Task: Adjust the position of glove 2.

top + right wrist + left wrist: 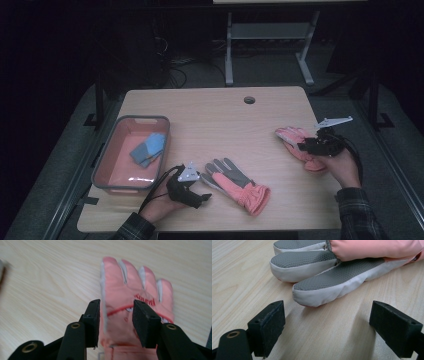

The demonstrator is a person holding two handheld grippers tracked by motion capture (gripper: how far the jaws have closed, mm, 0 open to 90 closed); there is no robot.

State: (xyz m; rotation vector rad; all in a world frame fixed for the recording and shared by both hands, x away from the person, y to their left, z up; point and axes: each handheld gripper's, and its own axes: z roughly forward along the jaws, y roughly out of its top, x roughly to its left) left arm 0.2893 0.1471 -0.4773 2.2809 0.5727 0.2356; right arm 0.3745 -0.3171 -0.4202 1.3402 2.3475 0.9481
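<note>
Here the left gripper [327, 327] has its jaws spread wide with nothing between them, just bare wood, and the nearest grey fingertip of the grey-palmed glove [342, 277] lies a little beyond the gap, not touching either jaw. In the high view that gripper [192, 192] sits just beside the glove's [235, 182] finger end, on the side towards the grey bin [102, 167]; the glove lies palm up on the table [210, 120], its pink cuff pointing away from the bin. The right gripper [116, 320] has its jaws partly closed, standing either side of the pink glove's [135, 297] back near the cuff; whether they pinch the fabric I cannot tell. This pink glove [292, 137] lies well apart from the bin, at the table's far side from it, with the right gripper [312, 146] over it. Inside the bin lies a blue folded cloth [149, 149]
</note>
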